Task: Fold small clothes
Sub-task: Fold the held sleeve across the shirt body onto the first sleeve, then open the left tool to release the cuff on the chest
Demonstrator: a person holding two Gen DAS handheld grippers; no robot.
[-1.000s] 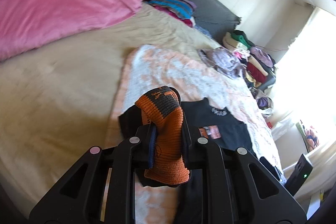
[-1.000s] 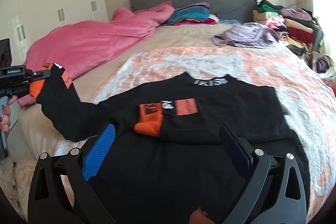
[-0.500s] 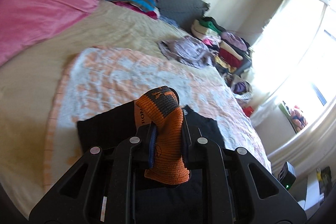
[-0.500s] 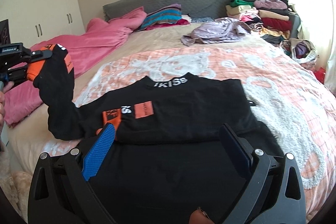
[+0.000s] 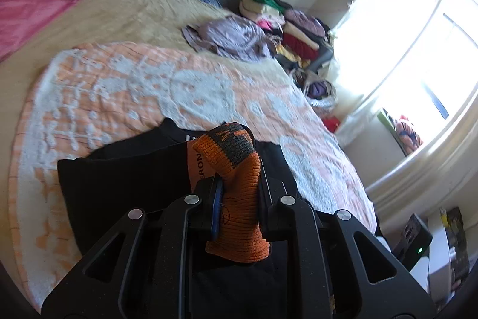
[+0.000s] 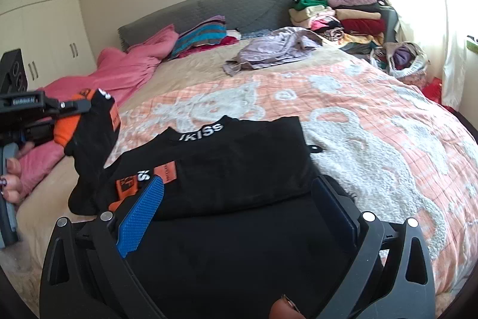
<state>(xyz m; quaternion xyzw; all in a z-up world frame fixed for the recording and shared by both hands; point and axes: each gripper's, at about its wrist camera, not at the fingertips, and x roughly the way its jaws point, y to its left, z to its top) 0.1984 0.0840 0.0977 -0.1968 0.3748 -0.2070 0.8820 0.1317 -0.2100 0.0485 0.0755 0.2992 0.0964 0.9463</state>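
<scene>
A black sweater [image 6: 239,163] with white collar lettering and orange patches lies on the orange-and-white blanket [image 6: 373,121]. Its right side is folded over the body. My left gripper [image 5: 239,184] is shut on the orange ribbed sleeve cuff [image 5: 239,169] and holds the sleeve lifted above the bed. In the right wrist view that left gripper [image 6: 68,115] sits at the left edge, with the black sleeve [image 6: 89,157] hanging from it. My right gripper [image 6: 236,205] stands open just above the sweater's lower part, with nothing gripped between its fingers.
A pink duvet [image 6: 119,73] is heaped at the bed's left. A lilac garment [image 6: 277,47] lies near the grey headboard [image 6: 224,8]. Folded clothes [image 6: 343,14] are stacked at the far right by the bright window. A person's fingers [image 6: 12,178] hold the left gripper's handle.
My left gripper has carried the sleeve cuff toward the sweater's body while turning toward the window. The right gripper's view has swung to the right, and it stays open.
</scene>
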